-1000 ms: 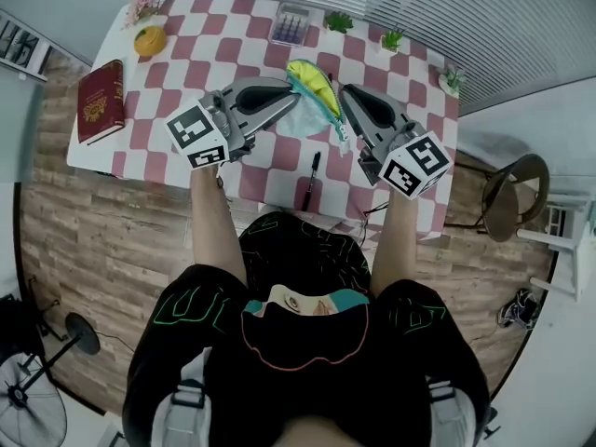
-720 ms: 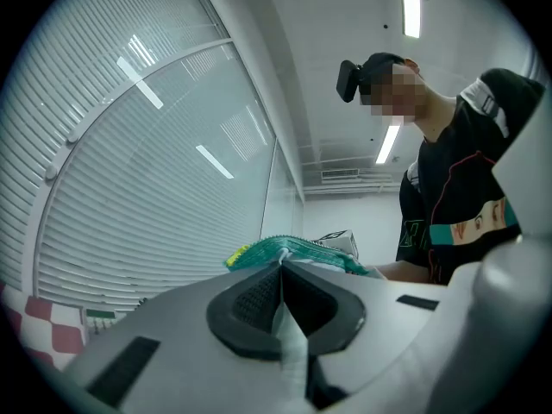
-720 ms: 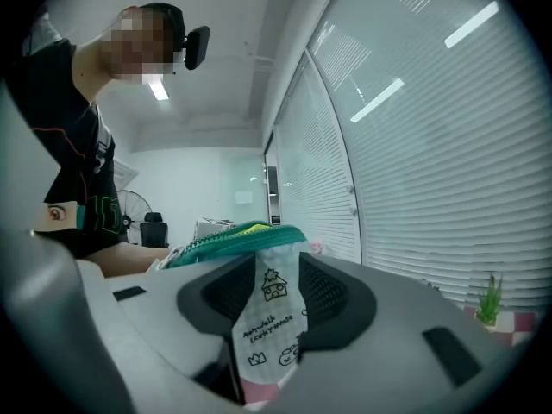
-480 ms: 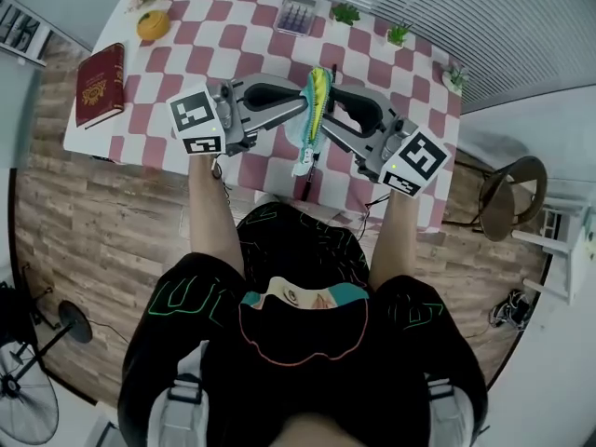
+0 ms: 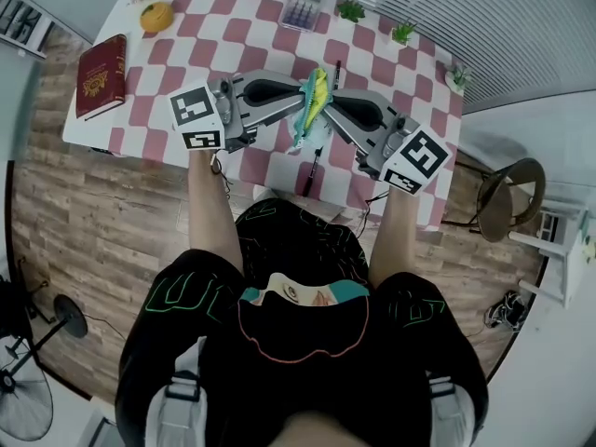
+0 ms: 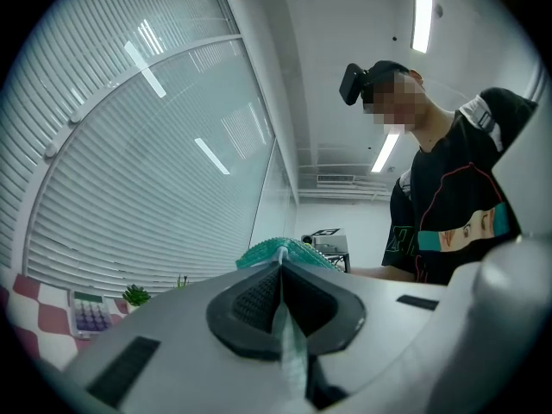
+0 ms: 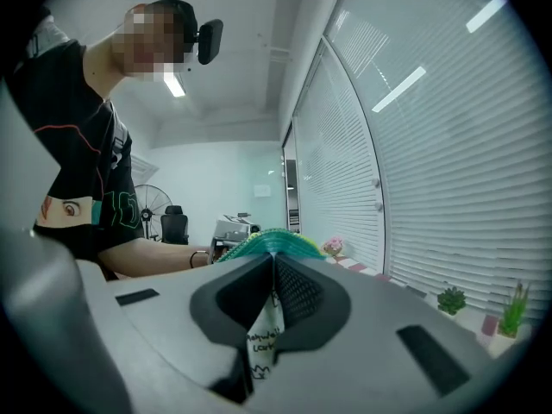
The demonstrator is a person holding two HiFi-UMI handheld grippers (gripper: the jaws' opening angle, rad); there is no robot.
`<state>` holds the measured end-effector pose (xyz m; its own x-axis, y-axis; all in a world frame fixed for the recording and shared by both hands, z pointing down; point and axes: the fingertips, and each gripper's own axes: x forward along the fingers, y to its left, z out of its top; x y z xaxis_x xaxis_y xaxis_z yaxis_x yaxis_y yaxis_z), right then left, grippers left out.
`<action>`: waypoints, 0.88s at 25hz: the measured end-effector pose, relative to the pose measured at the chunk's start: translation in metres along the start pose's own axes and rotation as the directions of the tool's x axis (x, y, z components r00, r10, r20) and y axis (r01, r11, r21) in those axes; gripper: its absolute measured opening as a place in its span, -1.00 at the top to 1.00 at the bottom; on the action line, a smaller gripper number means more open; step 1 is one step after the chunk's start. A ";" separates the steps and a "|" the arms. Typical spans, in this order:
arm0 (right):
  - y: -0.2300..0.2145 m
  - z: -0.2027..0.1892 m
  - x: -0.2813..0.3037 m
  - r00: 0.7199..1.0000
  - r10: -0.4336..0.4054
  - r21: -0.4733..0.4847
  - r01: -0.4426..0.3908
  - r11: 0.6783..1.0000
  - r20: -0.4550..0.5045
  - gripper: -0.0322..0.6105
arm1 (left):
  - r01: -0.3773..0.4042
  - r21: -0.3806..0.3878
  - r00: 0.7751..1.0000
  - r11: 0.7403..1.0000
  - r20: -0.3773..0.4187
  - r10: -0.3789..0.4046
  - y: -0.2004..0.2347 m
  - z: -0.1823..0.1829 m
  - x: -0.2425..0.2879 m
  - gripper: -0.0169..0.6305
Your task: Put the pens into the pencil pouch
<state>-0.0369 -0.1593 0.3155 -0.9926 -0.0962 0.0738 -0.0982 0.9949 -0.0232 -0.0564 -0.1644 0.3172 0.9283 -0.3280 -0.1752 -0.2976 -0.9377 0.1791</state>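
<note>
The teal and yellow pencil pouch point(image 5: 313, 101) hangs pinched between my two grippers above the checked table point(image 5: 233, 49), its sides pressed together. My left gripper point(image 5: 300, 105) is shut on its left edge, and teal fabric point(image 6: 285, 250) bulges past the jaws. From the other side my right gripper point(image 5: 328, 112) is shut on the pouch's right edge point(image 7: 272, 238), with a white label point(image 7: 261, 343) caught between the pads. One black pen point(image 5: 314, 169) lies on the table below the pouch, near the front edge. A second dark pen point(image 5: 336, 70) shows just beyond the pouch.
A red book point(image 5: 100, 74) lies at the table's left end, with an orange object point(image 5: 156, 16) behind it. A calculator point(image 5: 304, 9) and small potted plants point(image 5: 351, 10) line the back edge. A chair point(image 5: 507, 194) stands right of the table.
The pouch lay open on the table with the grippers apart. Both grippers have since come together, the right one moving left, and the pouch now stands pinched narrow between them.
</note>
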 end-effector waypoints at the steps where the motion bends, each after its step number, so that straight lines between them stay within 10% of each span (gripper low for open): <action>1: -0.001 0.001 -0.002 1.000 0.000 0.006 0.000 1.000 0.007 0.86 | -0.009 0.001 1.000 1.000 0.012 0.009 0.001 0.001 -0.003 0.94; 22: -0.023 -0.010 -0.038 0.995 -0.075 0.133 0.066 0.989 0.059 0.87 | -0.120 -0.009 0.980 0.993 0.158 0.120 0.015 0.010 -0.043 0.94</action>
<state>0.0035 -0.1787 0.3231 -0.9850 -0.1718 0.0166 -0.1724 0.9734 -0.1509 -0.1034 -0.1657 0.3175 0.8390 -0.4517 -0.3034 -0.4046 -0.8907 0.2074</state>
